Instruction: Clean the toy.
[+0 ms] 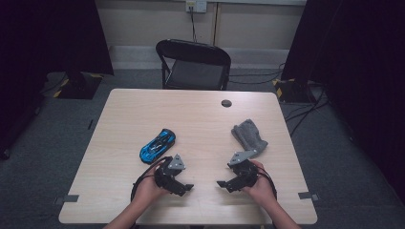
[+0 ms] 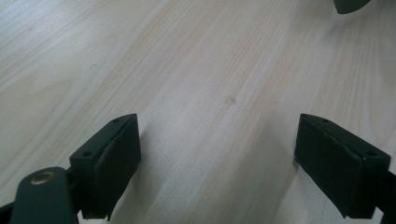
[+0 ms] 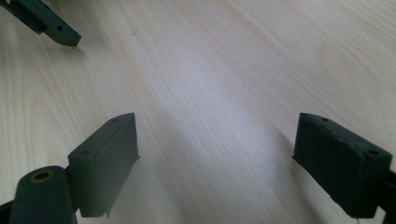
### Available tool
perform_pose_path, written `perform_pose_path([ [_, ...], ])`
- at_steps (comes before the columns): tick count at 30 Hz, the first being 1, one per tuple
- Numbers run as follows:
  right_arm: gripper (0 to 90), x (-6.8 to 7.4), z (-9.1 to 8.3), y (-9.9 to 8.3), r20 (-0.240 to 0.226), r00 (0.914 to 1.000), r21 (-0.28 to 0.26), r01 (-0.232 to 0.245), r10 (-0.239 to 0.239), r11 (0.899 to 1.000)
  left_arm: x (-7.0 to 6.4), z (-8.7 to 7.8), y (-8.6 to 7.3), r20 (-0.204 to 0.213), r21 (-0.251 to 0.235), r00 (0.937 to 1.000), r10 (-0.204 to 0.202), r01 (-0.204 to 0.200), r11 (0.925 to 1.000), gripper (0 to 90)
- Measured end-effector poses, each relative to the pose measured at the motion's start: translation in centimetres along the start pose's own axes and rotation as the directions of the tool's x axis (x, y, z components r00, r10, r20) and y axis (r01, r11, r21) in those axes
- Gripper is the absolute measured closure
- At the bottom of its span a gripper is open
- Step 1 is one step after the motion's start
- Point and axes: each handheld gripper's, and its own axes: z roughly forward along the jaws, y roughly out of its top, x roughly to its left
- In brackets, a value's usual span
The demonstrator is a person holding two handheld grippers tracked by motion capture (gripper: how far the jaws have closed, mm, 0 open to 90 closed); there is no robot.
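A blue and black toy car [image 1: 158,145] lies on the left half of the light wooden table [image 1: 196,114]. A crumpled grey cloth [image 1: 249,135] lies on the right half. My left gripper [image 1: 187,188] rests near the front edge, just below the car, pointing right. My right gripper [image 1: 222,184] rests below the cloth, pointing left. Both stand open with nothing between the jaws, as the left gripper [image 2: 217,163] and the right gripper [image 3: 215,163] show over bare wood. A fingertip of the other gripper [image 3: 65,35] shows at the top left of the right gripper view.
A black folding chair [image 1: 193,64] stands behind the table's far edge. A small dark round hole [image 1: 226,103] sits near the far edge. Cables [image 1: 305,109] trail on the floor at the right. Dark curtains hang at both sides.
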Motion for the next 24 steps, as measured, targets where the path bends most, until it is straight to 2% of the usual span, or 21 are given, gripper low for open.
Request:
perform_pose_path([
  [11,13.0,0.4,0.5,-0.6,0.008,0.9995,-0.015,0.03,-0.03,0.999,-0.2,0.2,-0.6,0.007,-0.036,0.9994,0.034,-0.034,0.9988,9.4],
  [14,13.0,0.4,0.6,-0.9,0.017,0.9991,-0.039,0.04,-0.039,0.998,-0.3,0.4,-1.0,0.015,-0.068,0.9989,0.044,-0.042,0.9968,5.8],
  [16,12.7,0.5,0.7,-1.2,0.03,0.9979,-0.052,0.06,-0.058,0.997,-0.3,0.4,-1.0,0.015,-0.067,0.9988,0.047,-0.046,0.9967,4.5],
  [18,12.5,0.5,0.7,-1.4,0.034,0.9982,-0.077,0.053,-0.051,0.996,-0.3,0.4,-0.9,0.016,-0.061,0.9987,0.049,-0.048,0.997,3.2],
  [24,12.0,0.5,0.7,-1.4,0.041,0.9978,-0.075,0.055,-0.052,0.996,-0.2,0.5,-0.9,0.019,-0.055,0.9982,0.056,-0.055,0.997,1.3],
])
